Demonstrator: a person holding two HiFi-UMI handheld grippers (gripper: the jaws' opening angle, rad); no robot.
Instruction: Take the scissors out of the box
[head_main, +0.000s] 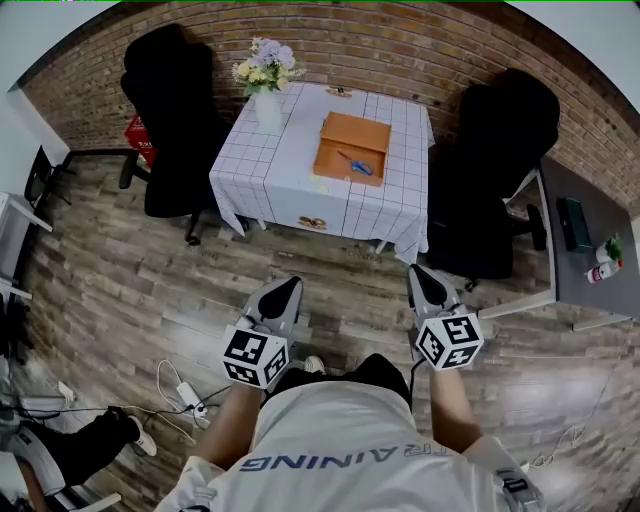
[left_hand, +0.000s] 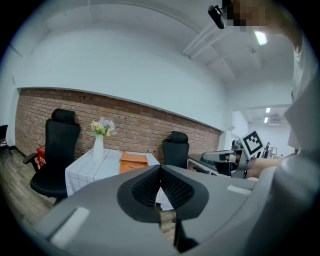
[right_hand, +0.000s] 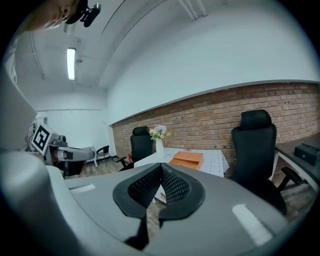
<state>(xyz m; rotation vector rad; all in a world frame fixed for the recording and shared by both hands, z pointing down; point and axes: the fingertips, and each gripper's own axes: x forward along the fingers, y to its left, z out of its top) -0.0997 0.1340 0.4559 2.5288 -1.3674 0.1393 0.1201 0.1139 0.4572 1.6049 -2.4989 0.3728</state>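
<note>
Blue-handled scissors (head_main: 353, 162) lie inside an open orange box (head_main: 351, 147) on a table (head_main: 300, 190) with a white checked cloth, well ahead of me. The box (left_hand: 133, 161) also shows in the left gripper view and, as the orange box (right_hand: 188, 159), in the right gripper view. My left gripper (head_main: 288, 286) and right gripper (head_main: 423, 274) hang over the wooden floor, short of the table's near edge. Both are shut with nothing between the jaws; each pair of ribbed pads (left_hand: 161, 186) (right_hand: 161, 185) meets at the tip.
A white vase of flowers (head_main: 266, 82) stands on the table's far left corner. Black office chairs (head_main: 175, 110) (head_main: 503, 150) flank the table. A grey desk (head_main: 590, 250) with a small bottle sits at the right. Cables and a power strip (head_main: 190, 400) lie on the floor at lower left.
</note>
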